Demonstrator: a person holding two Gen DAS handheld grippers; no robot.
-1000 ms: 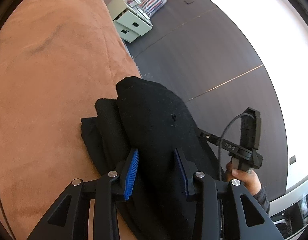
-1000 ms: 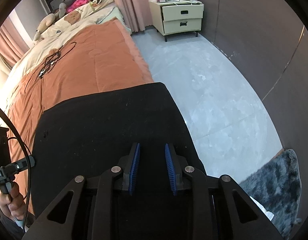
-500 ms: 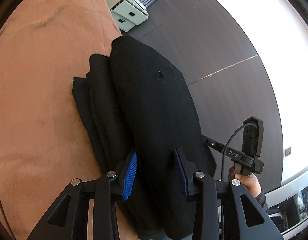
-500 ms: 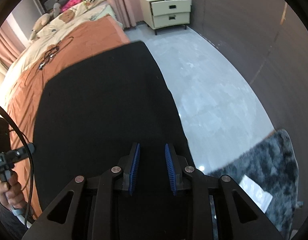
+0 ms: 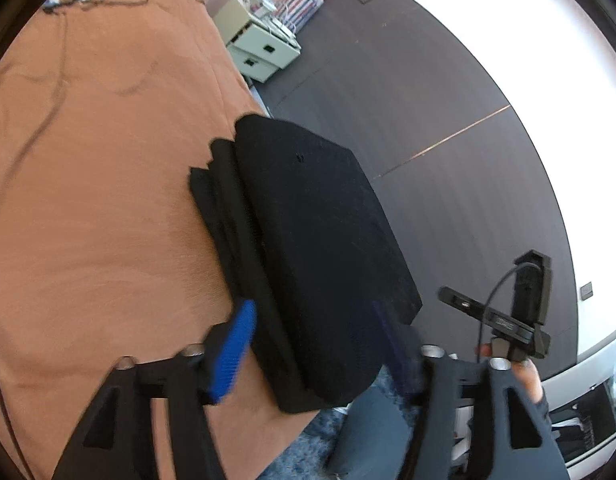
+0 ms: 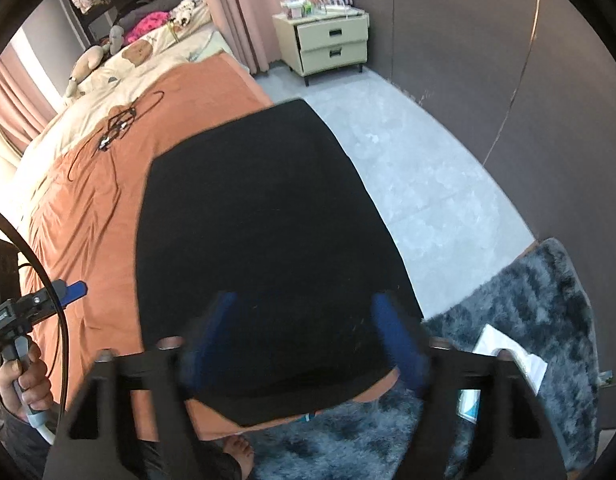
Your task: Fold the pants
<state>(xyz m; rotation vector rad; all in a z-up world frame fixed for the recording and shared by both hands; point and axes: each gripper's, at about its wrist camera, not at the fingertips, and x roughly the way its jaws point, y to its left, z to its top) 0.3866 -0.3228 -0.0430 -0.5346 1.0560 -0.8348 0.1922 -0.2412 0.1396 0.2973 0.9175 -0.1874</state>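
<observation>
In the left wrist view, the pants [image 5: 320, 248] are seen lying folded in stacked layers at the bed [image 5: 99, 200] edge, laid flat so the fold keeps. The left gripper [image 5: 312, 344] jaws have just been opened wide; nothing is held, the near end lying loose between them.

In the right wrist view, the right gripper [image 6: 312, 340] jaws have likewise just been opened, the pants [image 6: 259, 232] released beneath them.

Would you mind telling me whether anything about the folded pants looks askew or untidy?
The pants lie folded on the orange bedspread, but lower layers stick out unevenly along one side, and the stack's near end slightly overhangs the bed's edge.
</observation>
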